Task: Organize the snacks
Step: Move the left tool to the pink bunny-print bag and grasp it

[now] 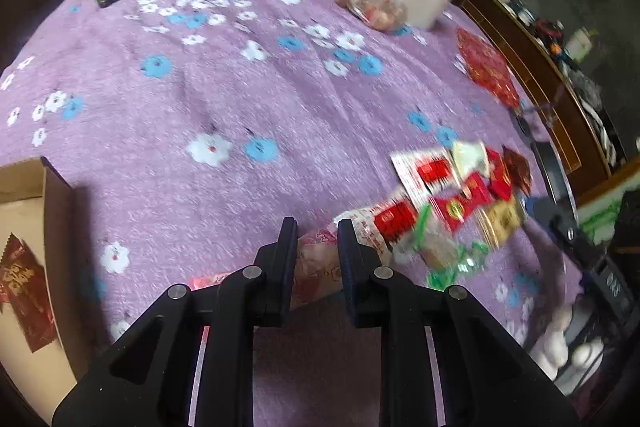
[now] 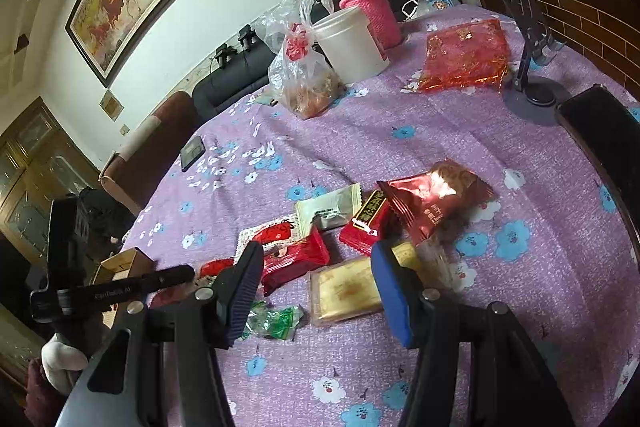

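The left gripper (image 1: 316,239) fingers pinch a pale pink snack packet (image 1: 318,269) above the purple surface (image 1: 240,99); the cardboard box (image 1: 24,211) sits at nine o'clock. The right gripper (image 2: 316,267) fingers spread wide over the snack pile (image 2: 348,227).

We've open cloth (image 1: 224,99) left/mid; snack pile (image 1: 452,203) crowds right, box (image 1: 48,235) blocks left edge.

A lilac cloth (image 2: 400,155) printed with white and blue flowers covers the worktop. On it lie glossy red packets (image 2: 294,259), a maroon foil packet (image 2: 434,197), a pale green-white packet (image 2: 328,209), a clear-wrapped golden cake (image 2: 346,291) and green-and-clear wrappers (image 2: 272,323). A pink knitted sleeve (image 2: 370,11) wraps a bottle beside a white tub (image 2: 352,45).
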A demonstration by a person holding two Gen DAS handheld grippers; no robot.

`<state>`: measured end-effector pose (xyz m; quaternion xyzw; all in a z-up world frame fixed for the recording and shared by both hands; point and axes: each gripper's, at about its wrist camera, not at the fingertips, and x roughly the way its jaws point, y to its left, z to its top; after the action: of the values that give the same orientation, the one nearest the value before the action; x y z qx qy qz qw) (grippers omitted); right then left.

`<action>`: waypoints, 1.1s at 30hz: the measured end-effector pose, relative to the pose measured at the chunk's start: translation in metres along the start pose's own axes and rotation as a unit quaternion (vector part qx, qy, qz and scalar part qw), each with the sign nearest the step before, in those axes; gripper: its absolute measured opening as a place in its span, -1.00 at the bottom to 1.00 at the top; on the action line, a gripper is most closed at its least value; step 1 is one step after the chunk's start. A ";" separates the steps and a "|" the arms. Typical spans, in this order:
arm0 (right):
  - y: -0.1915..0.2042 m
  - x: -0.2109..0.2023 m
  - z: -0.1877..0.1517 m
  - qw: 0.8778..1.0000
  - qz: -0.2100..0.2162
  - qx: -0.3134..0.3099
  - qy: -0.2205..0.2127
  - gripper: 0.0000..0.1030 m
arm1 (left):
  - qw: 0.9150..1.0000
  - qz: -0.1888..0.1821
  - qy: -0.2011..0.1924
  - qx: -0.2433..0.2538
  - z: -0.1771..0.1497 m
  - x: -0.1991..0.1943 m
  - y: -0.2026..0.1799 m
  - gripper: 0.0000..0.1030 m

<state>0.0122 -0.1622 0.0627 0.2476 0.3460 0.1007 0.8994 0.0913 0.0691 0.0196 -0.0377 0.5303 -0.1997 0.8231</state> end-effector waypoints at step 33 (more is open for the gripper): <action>0.043 0.037 -0.028 0.984 0.126 -0.072 0.106 0.17 | 0.986 -0.082 0.027 0.142 -0.079 -0.033 -0.040 -0.65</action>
<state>0.0203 -0.1013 0.0458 0.2118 0.3970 0.2633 0.8533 -0.0022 0.0559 0.0242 0.0419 0.5136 -0.3409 0.7863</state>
